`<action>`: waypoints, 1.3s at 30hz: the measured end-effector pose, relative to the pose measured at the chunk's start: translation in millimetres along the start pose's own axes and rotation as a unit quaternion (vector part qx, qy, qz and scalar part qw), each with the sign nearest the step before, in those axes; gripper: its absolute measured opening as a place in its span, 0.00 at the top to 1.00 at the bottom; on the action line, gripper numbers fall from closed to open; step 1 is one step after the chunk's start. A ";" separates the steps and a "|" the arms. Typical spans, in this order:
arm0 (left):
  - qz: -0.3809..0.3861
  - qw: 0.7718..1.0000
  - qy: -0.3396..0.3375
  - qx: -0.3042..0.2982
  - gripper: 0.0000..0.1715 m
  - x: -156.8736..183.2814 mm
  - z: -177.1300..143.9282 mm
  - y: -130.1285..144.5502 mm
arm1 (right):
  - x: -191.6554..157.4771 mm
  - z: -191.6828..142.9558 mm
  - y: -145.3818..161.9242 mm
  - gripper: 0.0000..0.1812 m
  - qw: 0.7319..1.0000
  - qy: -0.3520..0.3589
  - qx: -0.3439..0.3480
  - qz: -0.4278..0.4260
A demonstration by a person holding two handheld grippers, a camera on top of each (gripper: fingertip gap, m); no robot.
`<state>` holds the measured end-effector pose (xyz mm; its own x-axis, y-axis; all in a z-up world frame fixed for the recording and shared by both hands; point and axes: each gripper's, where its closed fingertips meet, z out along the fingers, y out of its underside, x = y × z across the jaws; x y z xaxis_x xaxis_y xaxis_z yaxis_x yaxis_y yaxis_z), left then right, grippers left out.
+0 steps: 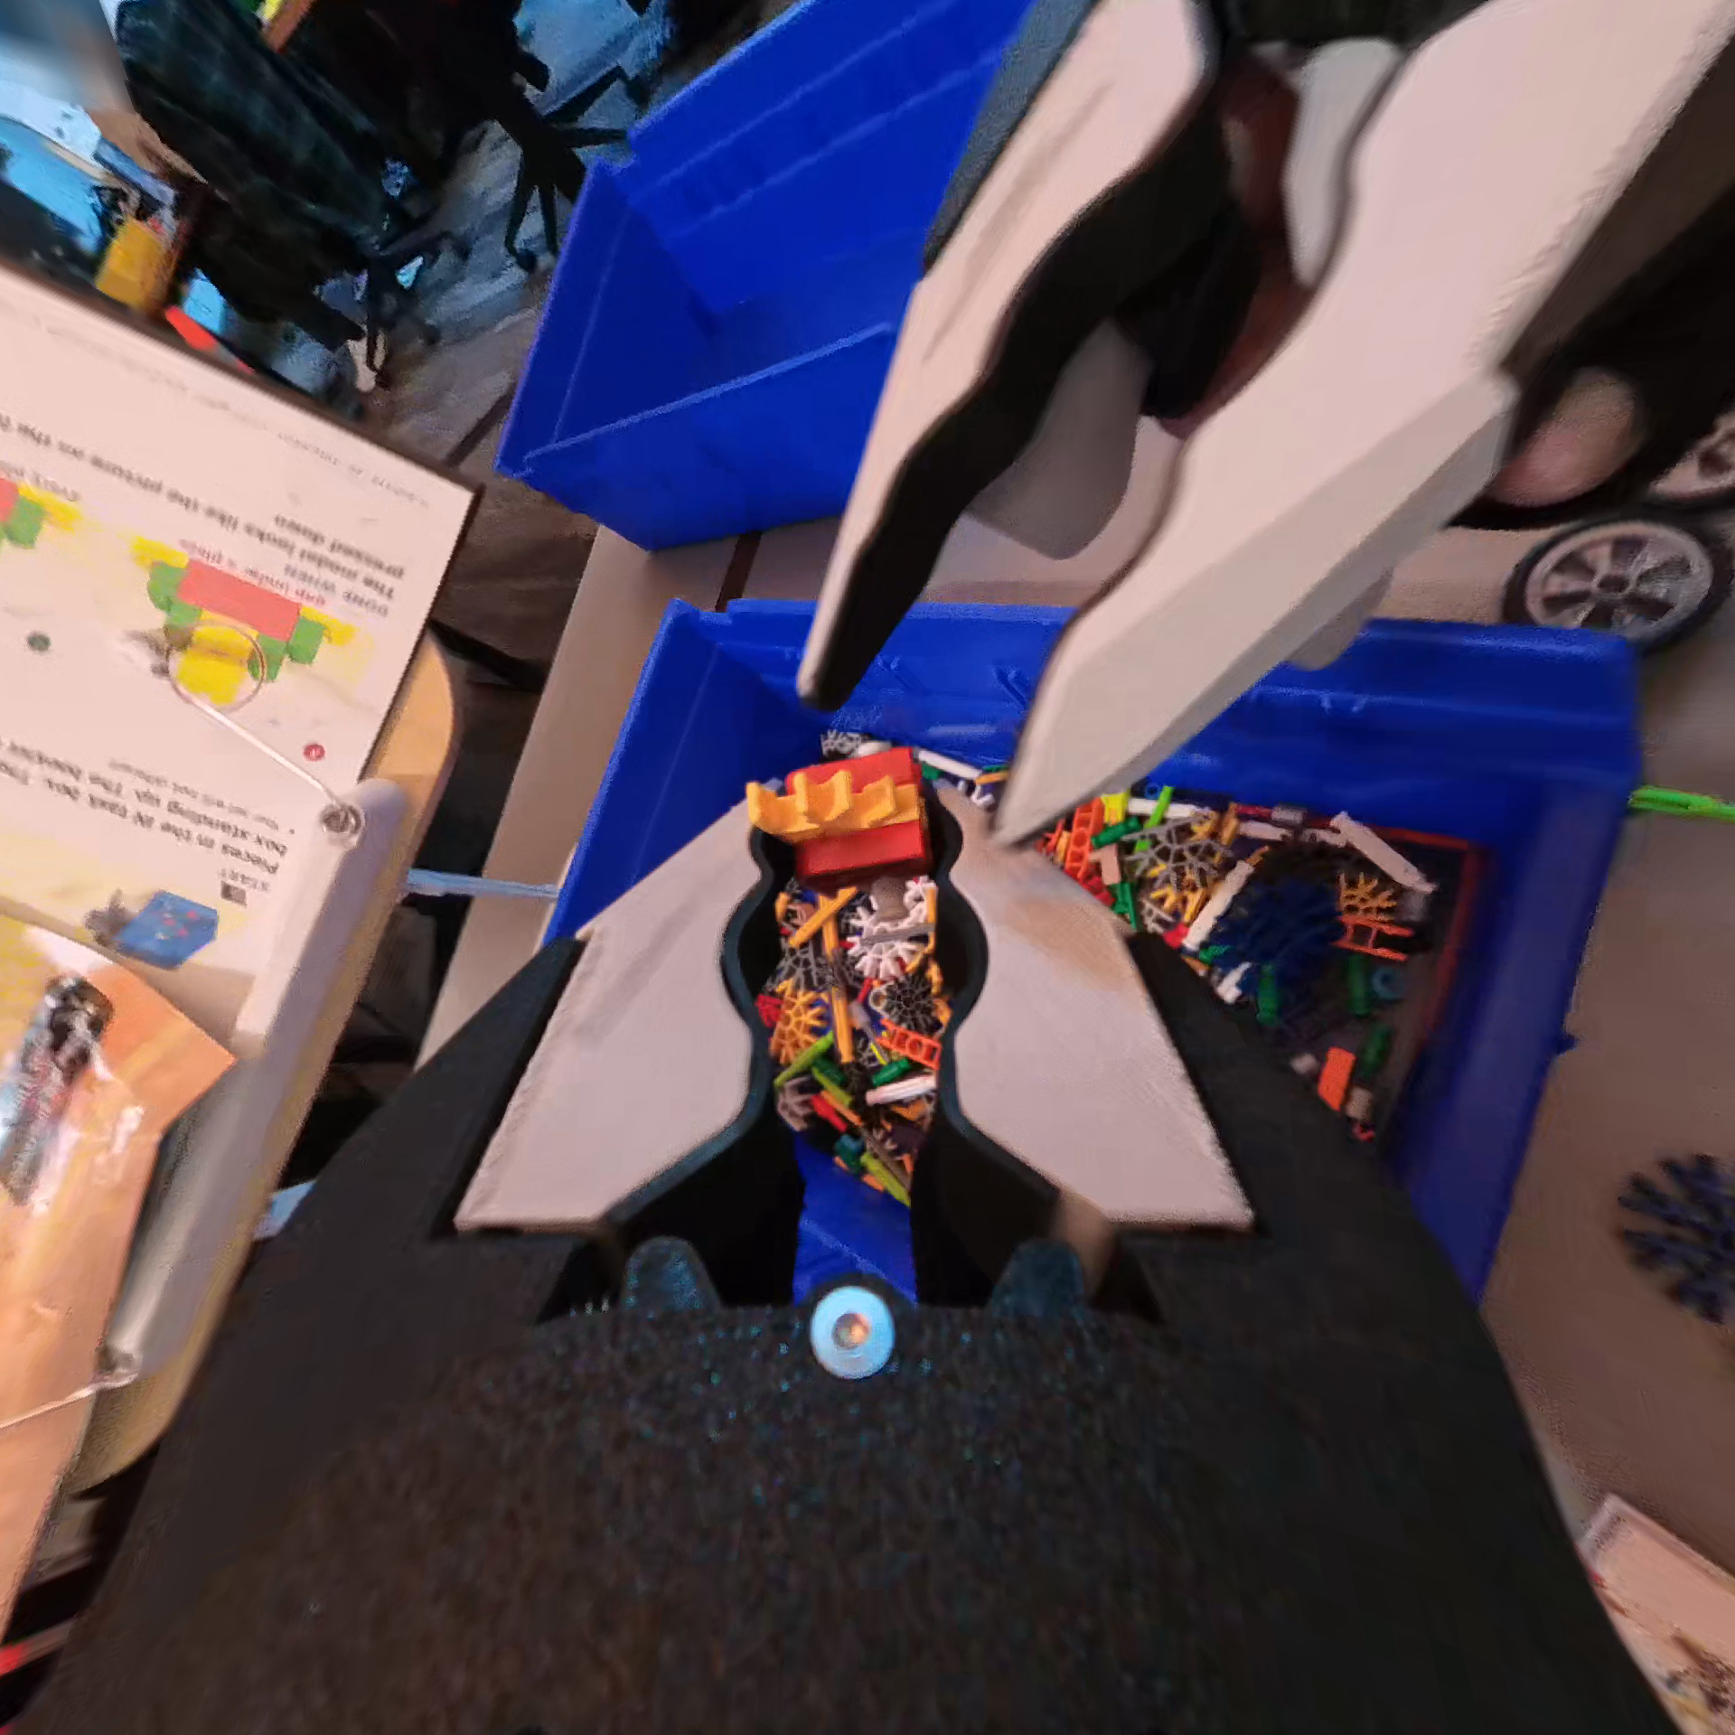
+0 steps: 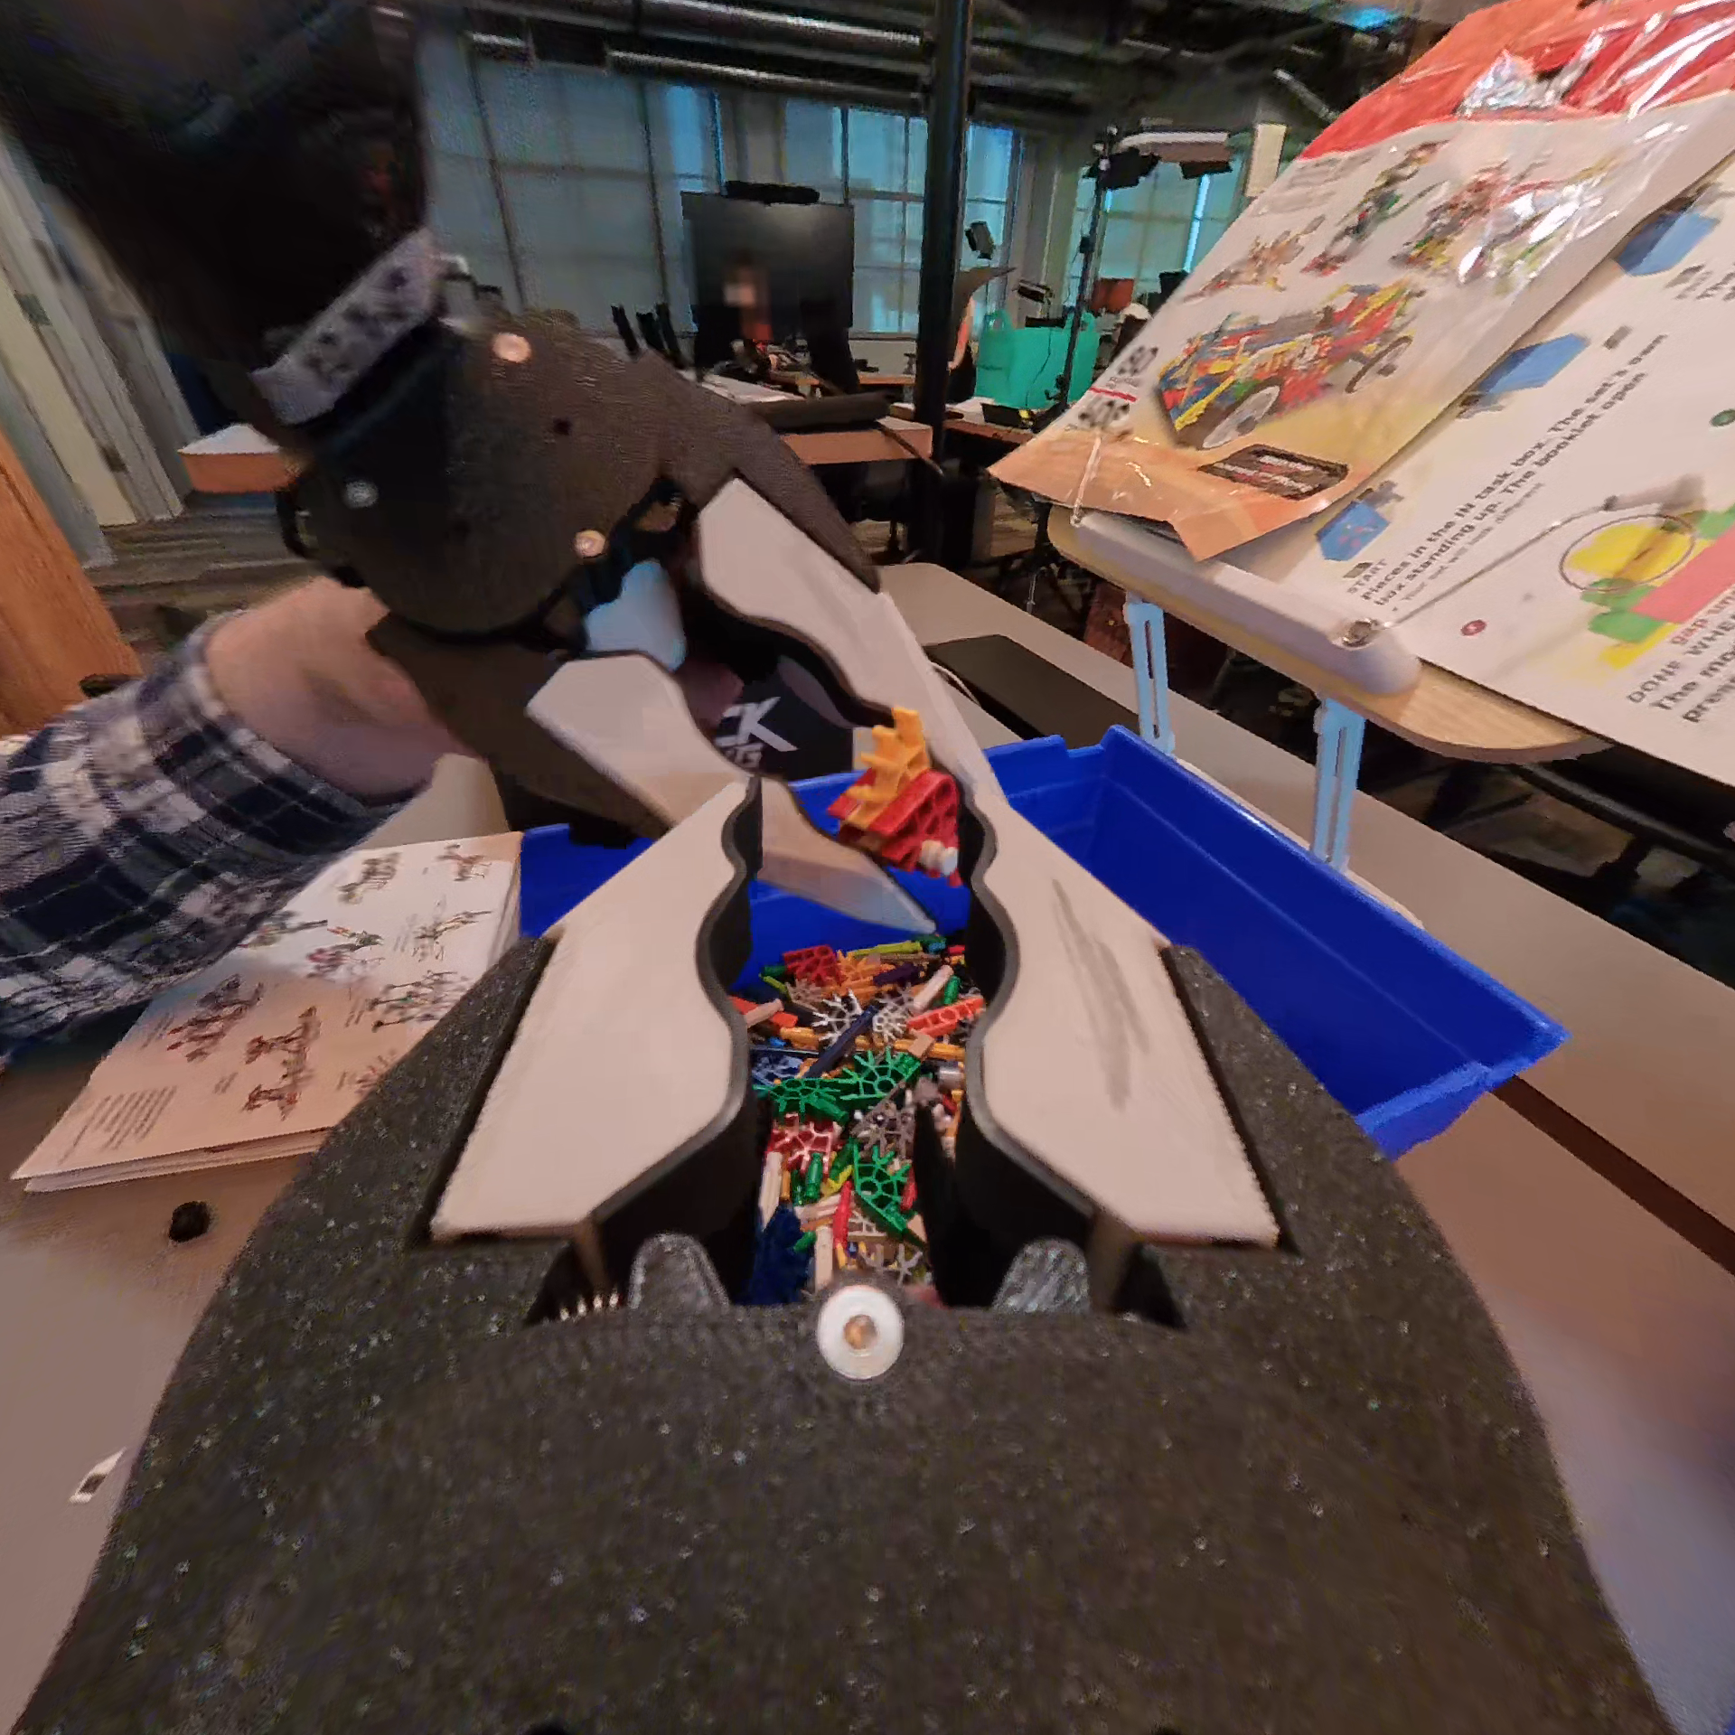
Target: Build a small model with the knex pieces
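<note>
Pinching red-yellow piece (image 1: 856, 815) between left claw (image 1: 850, 826) tips.

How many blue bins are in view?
2. One bin, full of small building pieces, lies under both tools; a second bin sits behind it. Others may be hidden.

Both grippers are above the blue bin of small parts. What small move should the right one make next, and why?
Probably close the right gripper gently. The red and yellow piece, pinched by the left gripper, sits between the right gripper's open fingers above the blue bin, so a second grip seems within reach.
</note>
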<state>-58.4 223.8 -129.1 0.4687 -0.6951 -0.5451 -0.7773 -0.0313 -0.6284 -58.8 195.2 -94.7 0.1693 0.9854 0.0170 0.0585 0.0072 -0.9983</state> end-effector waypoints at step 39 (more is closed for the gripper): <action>-0.008 0.992 -0.038 0.117 0.95 -6.9 -15.1 -42.0 | 25.0 -33.3 -37.7 0.98 0.961 -0.075 0.171 0.206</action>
<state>-35.3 219.1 -90.6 0.5169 -0.6394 -0.5691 -0.6549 0.1327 -0.7440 -24.0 213.9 -54.8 -0.0369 0.9300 -0.3657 -0.3145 -0.3582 -0.8791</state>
